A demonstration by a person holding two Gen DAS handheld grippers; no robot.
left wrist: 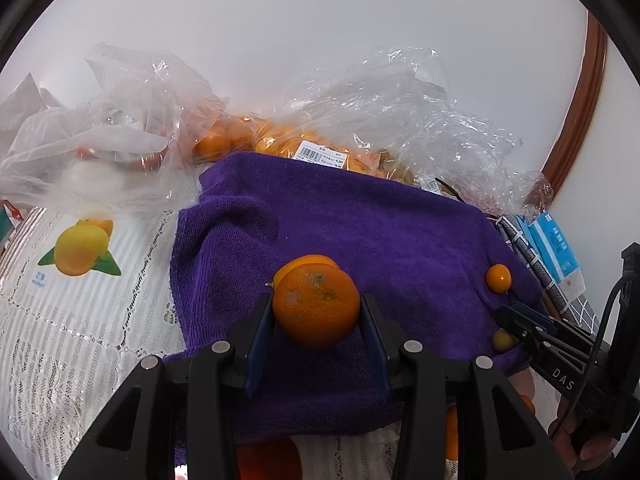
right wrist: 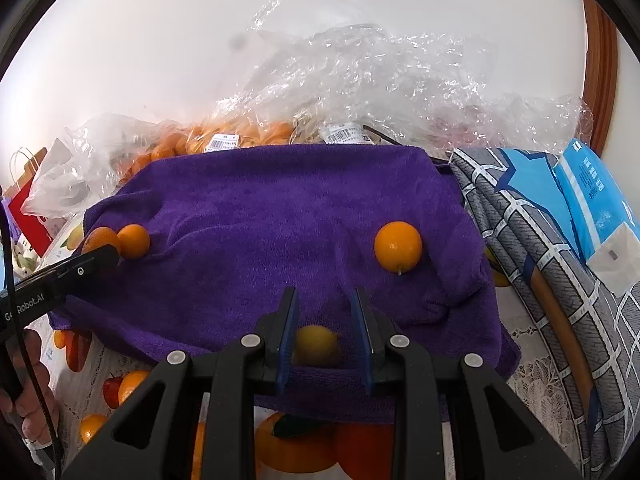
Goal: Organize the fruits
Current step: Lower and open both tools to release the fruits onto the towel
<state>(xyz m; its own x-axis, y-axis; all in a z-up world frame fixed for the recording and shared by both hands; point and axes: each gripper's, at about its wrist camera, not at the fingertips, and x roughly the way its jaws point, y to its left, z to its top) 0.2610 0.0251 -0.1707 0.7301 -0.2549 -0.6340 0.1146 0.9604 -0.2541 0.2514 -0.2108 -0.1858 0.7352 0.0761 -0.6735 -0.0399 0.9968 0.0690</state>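
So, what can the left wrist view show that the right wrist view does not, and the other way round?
Only the left wrist view shows the mango picture on the tablecloth and the left gripper closed on an orange.

Only the right wrist view shows a blurred yellow fruit between the right gripper's fingers, not clearly clamped, and the red paper bag.

Both show the purple towel, the clear bags of oranges and the blue tissue pack.

Home setting, likely a dining corner. Worktop wears a lace tablecloth (left wrist: 60,320) under fruit-printed plastic; purple towel (left wrist: 360,240) spread on top. Supermarket produce bags (left wrist: 380,112) with barcode labels, tissue pack (right wrist: 592,208), wooden door frame (left wrist: 580,100), plain white wall.
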